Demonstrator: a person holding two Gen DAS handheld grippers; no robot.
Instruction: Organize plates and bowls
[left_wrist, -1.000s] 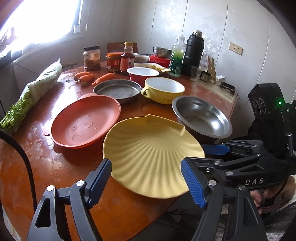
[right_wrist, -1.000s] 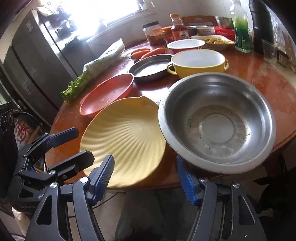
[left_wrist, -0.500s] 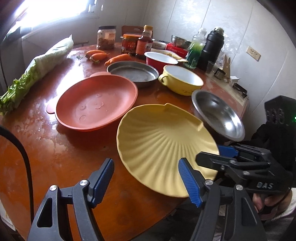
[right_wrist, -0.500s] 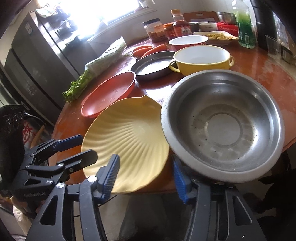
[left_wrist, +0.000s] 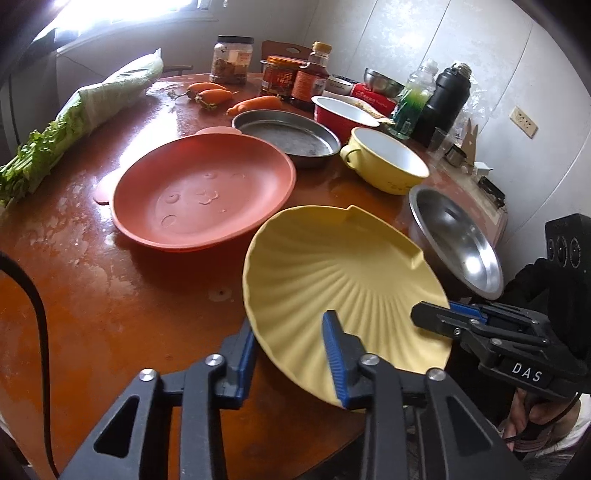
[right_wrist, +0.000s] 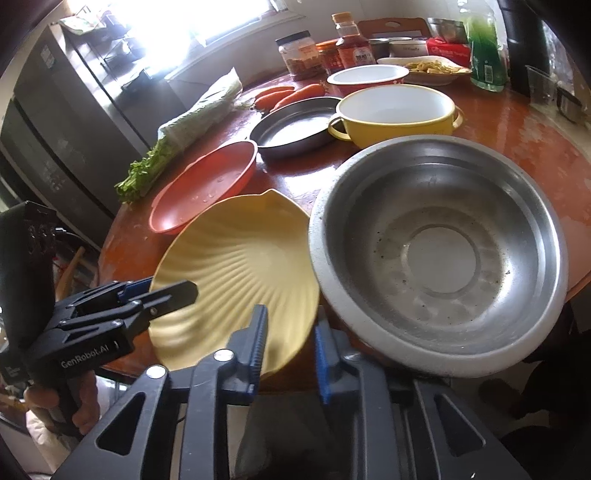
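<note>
The yellow plate, tilted at the table's near edge, is now being clamped by the closing left gripper; the steel bowl beside it, previously free, by the right gripper. Lifting seems imminent.

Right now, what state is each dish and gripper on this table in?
Yellow shell plate: tilted, near edge lifted, rim between left gripper pads.
Left gripper: closing on the plate.
Steel bowl: upright, empty, rim overhanging the table edge.
Right gripper: closing at the bowl's rim.
Orange plate: flat, empty.
Yellow bowl: upright, empty.
</note>
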